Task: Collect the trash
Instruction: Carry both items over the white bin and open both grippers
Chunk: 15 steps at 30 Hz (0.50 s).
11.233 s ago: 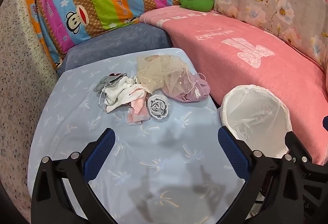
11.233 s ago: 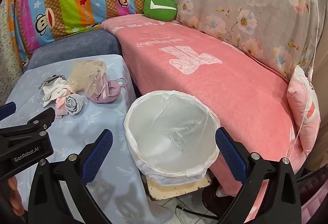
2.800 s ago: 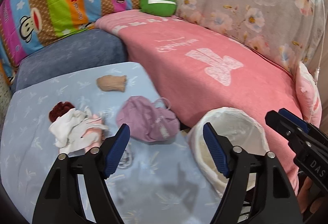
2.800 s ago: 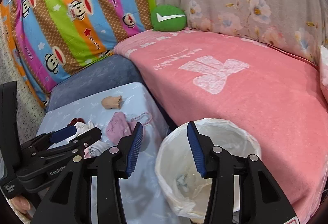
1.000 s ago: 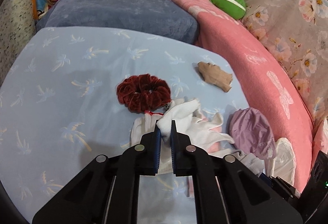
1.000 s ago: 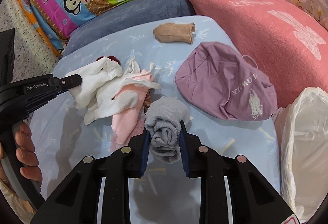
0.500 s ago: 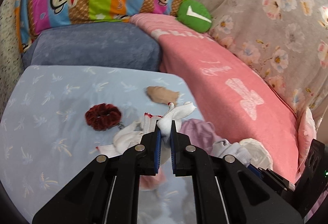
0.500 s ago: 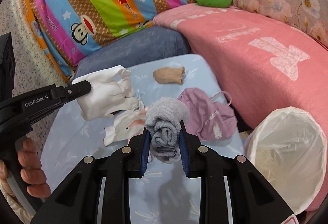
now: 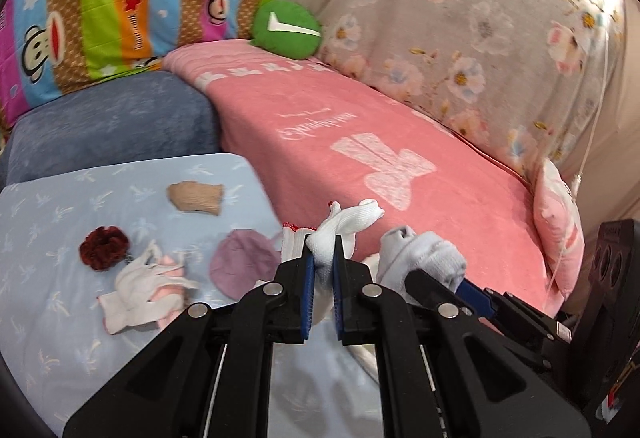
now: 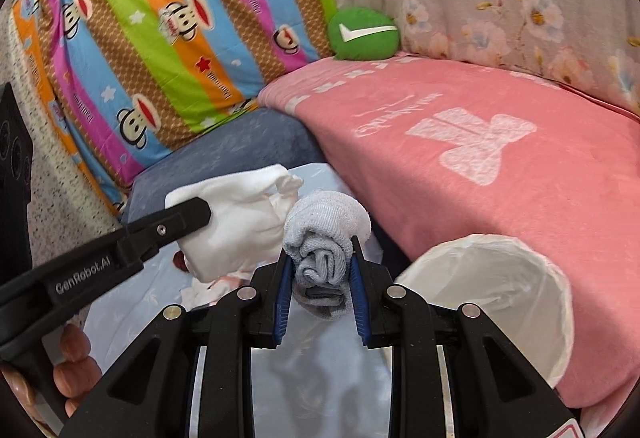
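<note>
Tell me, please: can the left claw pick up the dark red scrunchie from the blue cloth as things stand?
Probably not yet. The left claw is shut on a white glove, so it has no free grip. The dark red scrunchie itself lies uncovered on the blue cloth.

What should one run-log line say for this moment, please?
left gripper: shut on white glove | right gripper: shut on grey sock roll | both lifted | bin: lined, open, near right

Left-view bin (image 9: 370, 262) mostly hidden behind white glove (image 9: 344, 224)
</note>
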Each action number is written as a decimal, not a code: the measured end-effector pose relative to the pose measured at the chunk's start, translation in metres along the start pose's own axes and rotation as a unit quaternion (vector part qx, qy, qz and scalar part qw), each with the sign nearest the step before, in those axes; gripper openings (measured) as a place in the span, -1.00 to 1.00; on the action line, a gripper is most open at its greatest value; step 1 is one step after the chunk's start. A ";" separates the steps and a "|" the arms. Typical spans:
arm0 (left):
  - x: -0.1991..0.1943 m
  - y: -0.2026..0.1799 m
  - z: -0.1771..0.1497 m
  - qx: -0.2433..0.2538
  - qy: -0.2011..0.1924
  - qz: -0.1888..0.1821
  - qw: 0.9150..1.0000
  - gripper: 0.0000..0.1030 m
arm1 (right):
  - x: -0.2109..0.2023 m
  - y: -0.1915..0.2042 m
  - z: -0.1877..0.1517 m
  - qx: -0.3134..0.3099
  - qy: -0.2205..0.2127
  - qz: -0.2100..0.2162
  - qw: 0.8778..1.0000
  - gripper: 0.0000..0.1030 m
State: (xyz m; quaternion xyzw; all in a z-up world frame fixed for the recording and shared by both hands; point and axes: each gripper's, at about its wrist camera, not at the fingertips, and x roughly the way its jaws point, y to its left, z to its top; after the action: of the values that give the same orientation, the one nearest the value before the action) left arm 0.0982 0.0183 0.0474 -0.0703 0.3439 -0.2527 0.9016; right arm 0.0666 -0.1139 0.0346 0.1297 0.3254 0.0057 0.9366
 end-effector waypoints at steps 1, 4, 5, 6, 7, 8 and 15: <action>0.002 -0.008 0.000 0.006 0.002 -0.005 1.000 -0.84 | -0.005 -0.008 0.001 0.005 -0.004 -0.005 1.000 -0.53; 0.009 -0.029 -0.001 0.020 0.012 -0.019 1.000 -0.84 | -0.016 -0.031 0.002 0.021 -0.013 -0.018 1.000 -0.53; 0.010 -0.035 -0.002 0.025 0.014 -0.022 0.999 -0.84 | -0.020 -0.039 0.002 0.026 -0.015 -0.023 0.999 -0.52; 0.012 -0.041 -0.002 0.030 0.016 -0.025 0.999 -0.84 | -0.022 -0.044 0.002 0.030 -0.017 -0.026 0.999 -0.52; 0.014 -0.047 -0.003 0.034 0.017 -0.028 0.999 -0.84 | -0.025 -0.052 0.002 0.036 -0.019 -0.030 0.999 -0.52; 0.016 -0.054 -0.004 0.039 0.019 -0.032 0.999 -0.84 | -0.028 -0.059 0.002 0.040 -0.021 -0.034 0.998 -0.52; 0.026 -0.089 -0.007 0.065 0.031 -0.053 0.996 -0.84 | -0.044 -0.094 0.000 0.062 -0.031 -0.056 0.996 -0.52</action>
State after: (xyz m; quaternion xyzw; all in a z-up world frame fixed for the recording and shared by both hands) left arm 0.0740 -0.0707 0.0540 -0.0215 0.3502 -0.3239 0.8786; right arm 0.0250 -0.2088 0.0377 0.1690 0.3026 -0.0704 0.9354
